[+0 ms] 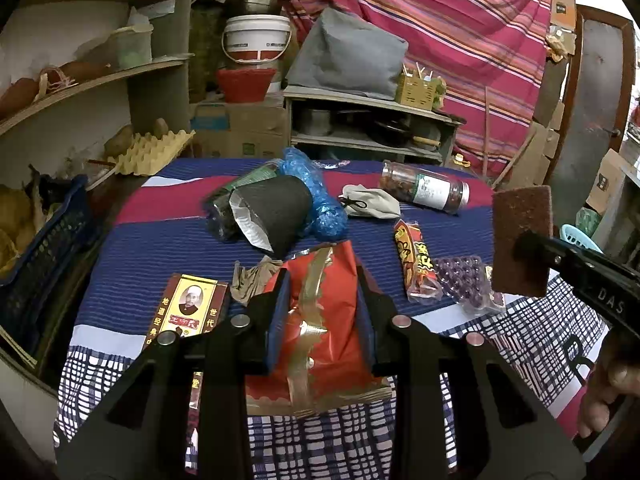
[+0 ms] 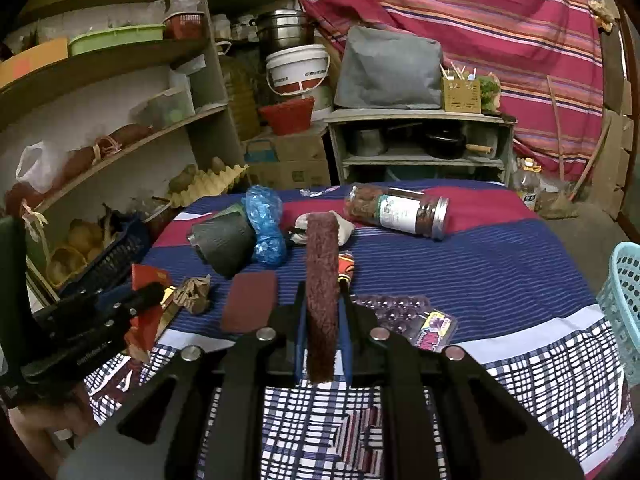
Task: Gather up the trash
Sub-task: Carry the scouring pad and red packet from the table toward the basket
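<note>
On a table covered with a striped and checked cloth [image 1: 152,248], scattered trash is seen from two handheld grippers. Between the blue pads of the left gripper [image 1: 322,308], a red and gold paper packet [image 1: 320,320] is clamped and held above the near edge of the cloth. Between the fingers of the right gripper [image 2: 322,320], a dark red scouring pad [image 2: 322,288] is pinched on edge, standing upright. Farther back on the cloth, a black paper cup [image 1: 276,212] is lying on its side, touching a crumpled blue plastic bag [image 1: 320,196]. A clear jar with a metal lid [image 2: 400,210] is lying near the far edge. A light blue basket [image 2: 624,304] is seen at the right, beside the table.
</note>
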The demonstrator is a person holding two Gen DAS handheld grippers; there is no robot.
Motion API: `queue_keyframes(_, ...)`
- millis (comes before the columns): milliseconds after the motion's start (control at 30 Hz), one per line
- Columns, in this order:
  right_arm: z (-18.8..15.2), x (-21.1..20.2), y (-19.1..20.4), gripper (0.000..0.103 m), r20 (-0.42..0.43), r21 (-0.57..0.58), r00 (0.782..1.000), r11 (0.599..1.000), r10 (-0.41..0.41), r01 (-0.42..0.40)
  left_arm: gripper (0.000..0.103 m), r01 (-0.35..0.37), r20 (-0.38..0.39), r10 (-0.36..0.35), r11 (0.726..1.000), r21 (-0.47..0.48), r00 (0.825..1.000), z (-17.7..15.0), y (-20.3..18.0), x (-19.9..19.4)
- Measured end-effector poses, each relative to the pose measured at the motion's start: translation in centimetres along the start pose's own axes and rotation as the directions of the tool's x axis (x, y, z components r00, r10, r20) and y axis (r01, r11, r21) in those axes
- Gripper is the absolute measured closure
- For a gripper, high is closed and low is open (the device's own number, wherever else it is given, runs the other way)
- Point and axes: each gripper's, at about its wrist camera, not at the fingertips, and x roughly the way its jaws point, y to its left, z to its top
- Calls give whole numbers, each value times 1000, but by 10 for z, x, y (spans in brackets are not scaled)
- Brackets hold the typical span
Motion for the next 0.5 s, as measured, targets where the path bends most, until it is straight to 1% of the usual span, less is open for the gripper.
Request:
queue_keyframes(133, 0, -2, -4, 89, 2, 3, 1000, 1000, -20, 20, 74, -4, 11, 4, 1000, 4, 1000, 0, -2, -1)
queue_keyframes(333, 4, -6, -18, 89, 7, 30, 1000, 999, -27, 27, 74, -8, 14, 8, 1000, 9, 1000, 2, -5, -1)
queue_keyframes(433, 6, -9, -23, 89, 21, 30, 998, 998, -61, 60, 74, -4, 18, 4, 1000, 7, 1000, 4, -6, -2)
queue_keyframes(500, 9, -12, -31, 89, 26, 47, 998, 997, -62, 61, 74, 2, 25, -3, 1000, 6, 1000, 7, -10, -3)
